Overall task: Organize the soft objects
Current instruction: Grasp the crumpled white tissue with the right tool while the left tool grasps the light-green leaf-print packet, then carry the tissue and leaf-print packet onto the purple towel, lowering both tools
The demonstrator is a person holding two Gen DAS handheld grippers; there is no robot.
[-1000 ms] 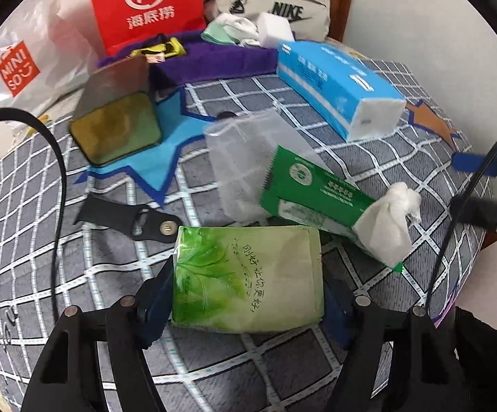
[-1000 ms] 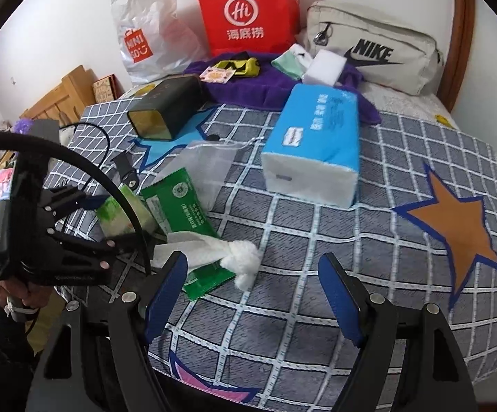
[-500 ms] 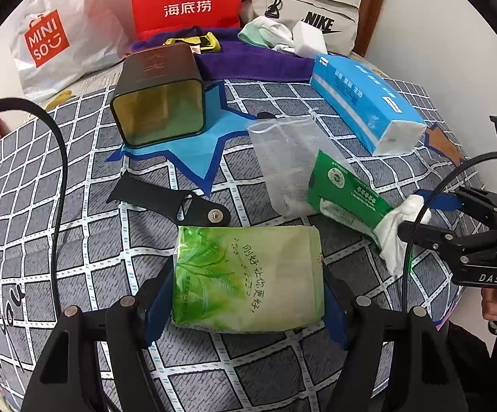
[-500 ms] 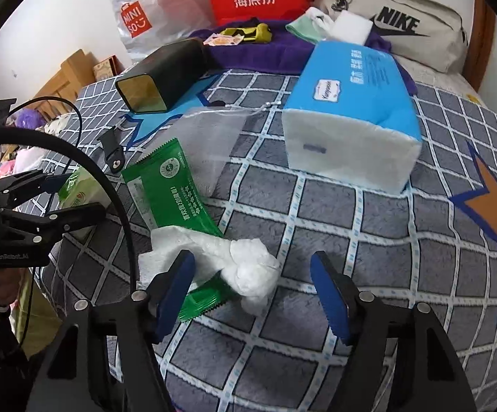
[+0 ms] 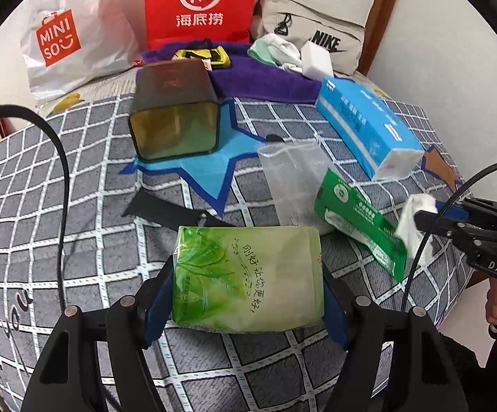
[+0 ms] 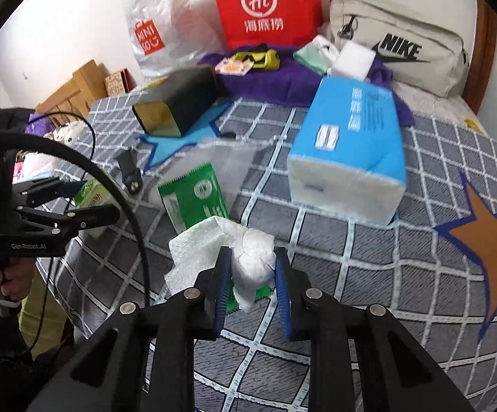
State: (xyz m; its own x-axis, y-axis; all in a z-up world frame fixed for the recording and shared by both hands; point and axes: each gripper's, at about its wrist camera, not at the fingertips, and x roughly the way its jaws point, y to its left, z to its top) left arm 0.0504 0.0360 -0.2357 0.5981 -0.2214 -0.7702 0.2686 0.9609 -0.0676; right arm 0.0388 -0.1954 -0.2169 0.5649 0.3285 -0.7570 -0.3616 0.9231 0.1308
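Left gripper (image 5: 248, 295): 2 fingers clamped on the light green tissue pack (image 5: 248, 278) near the bed's (image 5: 42, 206) front edge. Right gripper (image 6: 252, 274): fingers pinch the crumpled white tissue (image 6: 248, 254), which lies over the dark green packet (image 6: 193, 199).

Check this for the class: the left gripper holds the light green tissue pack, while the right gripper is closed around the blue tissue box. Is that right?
Not quite. In the right wrist view, the right gripper is closed on the crumpled white tissue, not the blue tissue box, which lies apart on the bedspread. The left gripper does hold the light green tissue pack.
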